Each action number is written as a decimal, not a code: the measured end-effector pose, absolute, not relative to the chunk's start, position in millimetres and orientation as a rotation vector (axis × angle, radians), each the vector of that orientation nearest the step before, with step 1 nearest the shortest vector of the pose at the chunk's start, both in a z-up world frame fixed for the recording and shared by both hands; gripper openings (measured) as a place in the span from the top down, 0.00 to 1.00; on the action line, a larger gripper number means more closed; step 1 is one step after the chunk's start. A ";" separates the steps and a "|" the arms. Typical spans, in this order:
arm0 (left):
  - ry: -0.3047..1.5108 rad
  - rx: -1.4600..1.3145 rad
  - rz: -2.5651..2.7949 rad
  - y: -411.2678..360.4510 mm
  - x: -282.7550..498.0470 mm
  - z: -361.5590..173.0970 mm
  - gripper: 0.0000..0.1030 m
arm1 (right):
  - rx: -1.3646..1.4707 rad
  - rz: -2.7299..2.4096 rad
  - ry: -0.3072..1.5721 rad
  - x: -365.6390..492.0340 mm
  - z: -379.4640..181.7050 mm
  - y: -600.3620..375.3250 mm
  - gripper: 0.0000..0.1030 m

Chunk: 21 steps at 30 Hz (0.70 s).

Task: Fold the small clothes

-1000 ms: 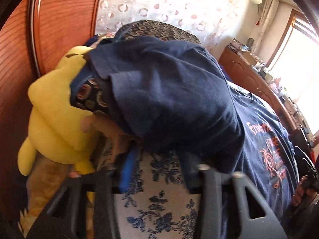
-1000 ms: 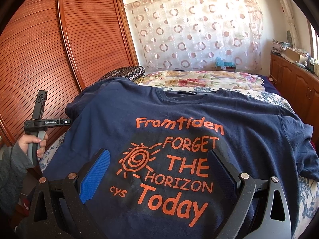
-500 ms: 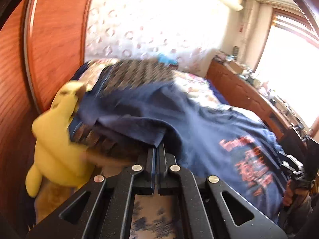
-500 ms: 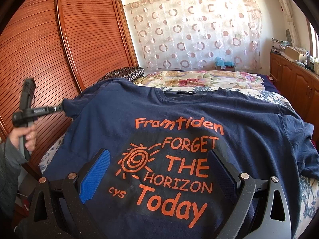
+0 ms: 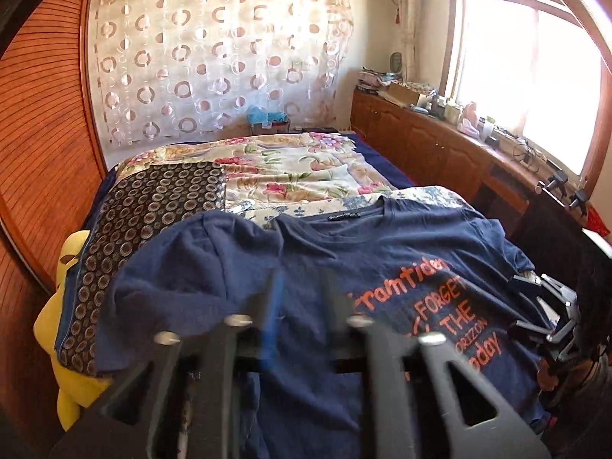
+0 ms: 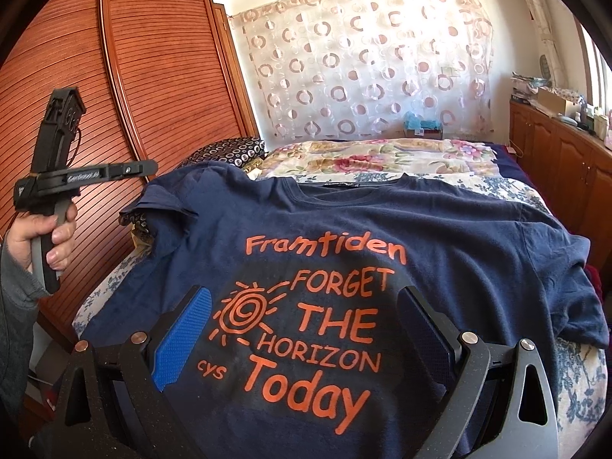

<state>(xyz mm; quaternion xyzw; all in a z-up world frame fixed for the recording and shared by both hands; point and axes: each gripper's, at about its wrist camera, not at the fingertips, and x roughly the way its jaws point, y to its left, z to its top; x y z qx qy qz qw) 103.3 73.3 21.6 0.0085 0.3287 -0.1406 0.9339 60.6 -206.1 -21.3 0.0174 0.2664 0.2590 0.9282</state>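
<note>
Blur smears the left gripper point(image 5: 302, 306) at the bottom centre of its own view; we make out its two black fingers parted, with a blue pad on the left one. Its jaws are opening, and we see nothing between them, only the shirt lying beyond. In the right wrist view the same left gripper point(image 6: 149, 166) sits at the upper left of the frame, raised clear of the bed in a person's hand point(image 6: 36, 235) with a grey sleeve point(image 6: 15, 329); white lettering on its black bar is too small for us to read.

At the bottom of its view, the right gripper point(image 6: 304, 331) stands spread wide, its blue-padded left finger and dark right finger framing the print, and it holds nothing.

The navy blue cotton T-shirt point(image 6: 382, 229) fills the middle of that frame, lying front-up on the floral-covered bed point(image 6: 382, 158), collar toward the far end. We read in orange: "Framtiden", "FORGET THE HORIZON", "cys", "Today", beside an orange spiral sun. The body lies mostly flat; the sleeve at the left of the frame is rumpled, and the sleeve at the right drapes over the bed's edge. In the left wrist view, a yellow plush toy point(image 5: 72, 390) shows at the lower left, beside a dark ring-patterned pillow point(image 5: 153, 206).
</note>
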 end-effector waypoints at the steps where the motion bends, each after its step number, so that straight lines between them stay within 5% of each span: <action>1: 0.668 0.014 -0.279 77.0 98.9 20.5 0.55 | 0.030 0.531 0.547 60.1 -20.6 -204.6 0.05; 5: 0.682 0.024 -0.188 94.1 86.1 12.1 0.49 | -0.007 0.546 0.549 65.0 -14.8 -196.4 0.05; 11: 0.666 -0.040 -0.104 131.3 65.0 0.1 0.26 | -0.084 0.660 0.544 83.4 3.4 -162.4 0.14; 21: 0.626 -0.115 -0.027 170.8 31.3 -5.1 0.25 | -0.245 0.915 0.508 135.9 31.2 -45.6 0.27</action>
